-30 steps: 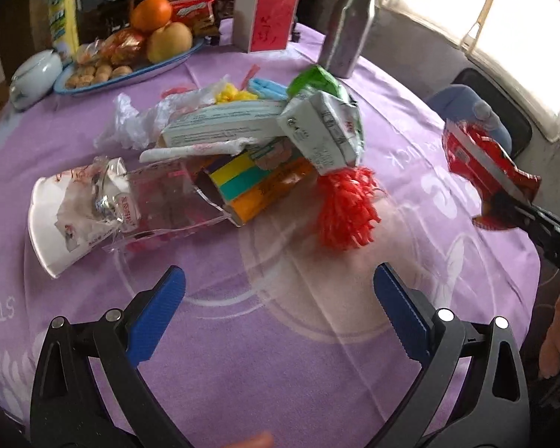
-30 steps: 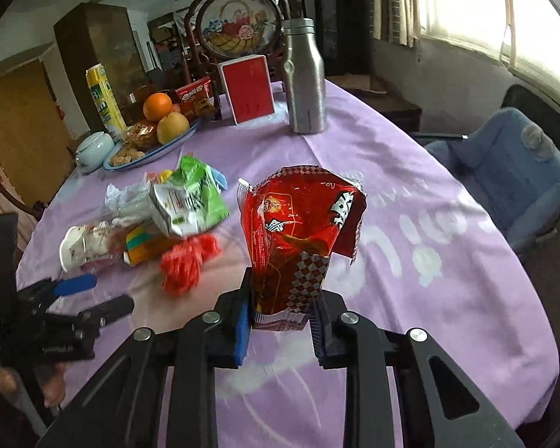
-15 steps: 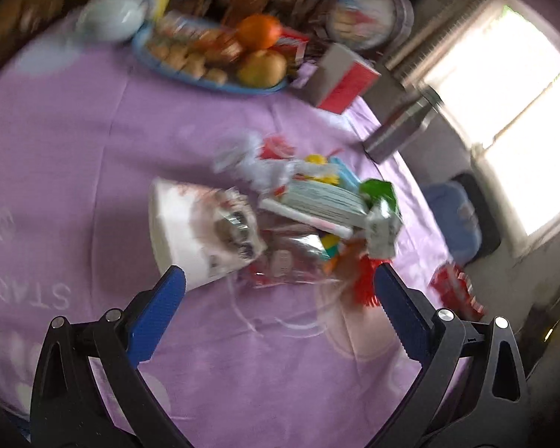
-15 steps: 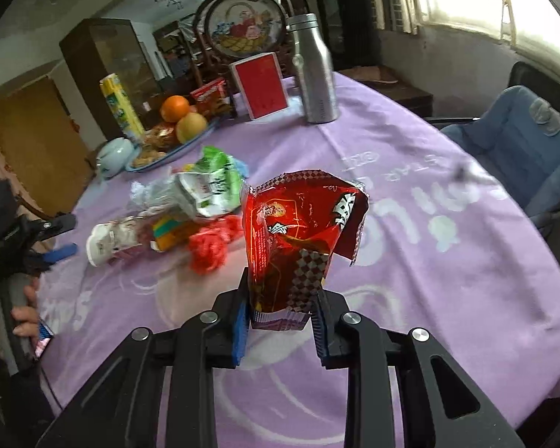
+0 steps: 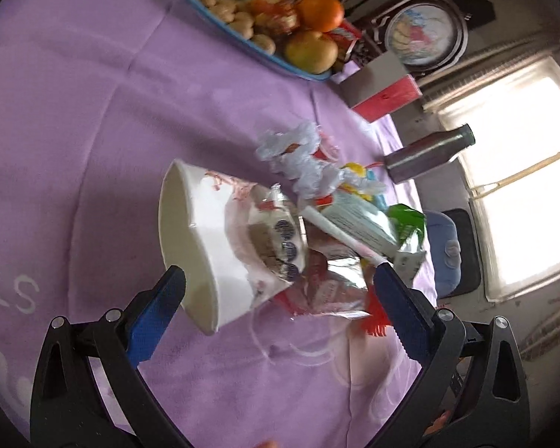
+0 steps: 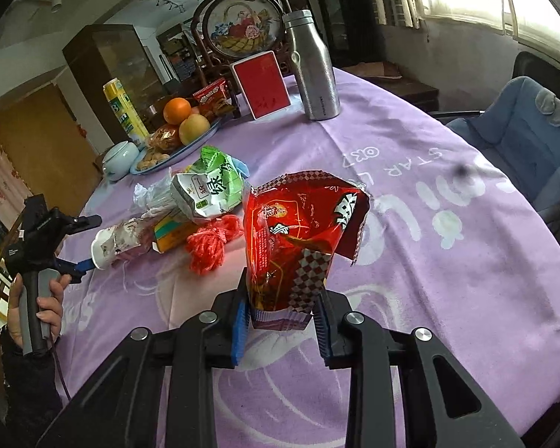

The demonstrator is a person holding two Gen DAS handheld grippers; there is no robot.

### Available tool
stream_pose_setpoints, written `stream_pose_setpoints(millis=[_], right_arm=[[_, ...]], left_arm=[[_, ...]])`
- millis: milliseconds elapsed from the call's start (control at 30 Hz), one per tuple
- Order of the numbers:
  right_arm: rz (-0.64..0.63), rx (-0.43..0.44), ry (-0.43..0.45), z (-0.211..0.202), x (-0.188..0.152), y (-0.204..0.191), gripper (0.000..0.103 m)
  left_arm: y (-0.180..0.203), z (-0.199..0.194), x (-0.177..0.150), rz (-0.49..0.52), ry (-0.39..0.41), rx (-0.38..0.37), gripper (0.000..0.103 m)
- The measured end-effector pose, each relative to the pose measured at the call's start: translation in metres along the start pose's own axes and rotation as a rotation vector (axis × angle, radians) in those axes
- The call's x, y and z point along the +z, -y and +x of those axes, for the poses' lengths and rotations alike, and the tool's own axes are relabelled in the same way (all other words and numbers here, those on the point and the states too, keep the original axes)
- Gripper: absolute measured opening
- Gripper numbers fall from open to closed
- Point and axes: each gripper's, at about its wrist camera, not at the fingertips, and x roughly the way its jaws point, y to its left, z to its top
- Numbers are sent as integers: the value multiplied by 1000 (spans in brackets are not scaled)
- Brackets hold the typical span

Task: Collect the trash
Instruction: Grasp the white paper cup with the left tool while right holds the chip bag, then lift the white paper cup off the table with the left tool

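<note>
Table (image 6: 448, 224): round, purple cloth, carrying a fruit tray (image 6: 190, 145), steel bottle (image 6: 315, 71) and red card (image 6: 261, 86) at the far side. None of these is trash.

Trash pile (image 6: 190, 209): heaped mid-table, made up of a green packet (image 6: 212, 186), red net (image 6: 209, 242), a yellow box, clear plastic, and a paper cup (image 5: 201, 246) lying on its side at the near end, mouth toward the left gripper.

Red bag (image 6: 298, 239): torn open at the top, held upright above the cloth by its bottom seam, near the pile.

Right gripper (image 6: 282, 321): clenched on the red bag.

Left gripper (image 5: 280, 298): spread wide, nothing between its fingers, poised over the cup and its wrappers.

Risks, as judged:
- The cup is thin; a hard squeeze would crush it, and a grip on the rim alone could let it roll off
- Wrappers overlap the cup, so lifting may drag loose pieces across or off the table
- The bag is held low and may flop, closing its mouth
</note>
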Motion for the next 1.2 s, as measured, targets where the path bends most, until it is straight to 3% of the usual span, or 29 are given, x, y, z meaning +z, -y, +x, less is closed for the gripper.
stream_pose_setpoints(millis=[100, 167, 233, 267, 333, 367, 600, 900, 1200], right_arm=[[-3, 10, -4, 3, -1, -3, 31], [-11, 15, -4, 3, -1, -4, 31], [-14, 16, -2, 3, -2, -5, 31], [-14, 16, -2, 3, -2, -4, 31], [-13, 13, -2, 2, -2, -4, 31], [-12, 10, 0, 2, -2, -5, 31], [-26, -1, 26, -15, -7, -3, 30], [-36, 68, 40, -36, -28, 1, 29], [-19, 27, 67, -51, -42, 12, 29]], left_arm=[[-2, 7, 1, -19, -26, 19, 88], [1, 9, 2, -11, -29, 39, 73], [6, 15, 1, 22, -68, 33, 43], [9, 16, 0, 42, -69, 36, 39], [15, 17, -3, 79, -73, 33, 14], [18, 16, -5, 96, -73, 30, 9], [54, -21, -33, 225, 33, 23, 9], [93, -89, -93, 377, 205, 22, 9], [116, -90, -93, 407, 217, 15, 9]])
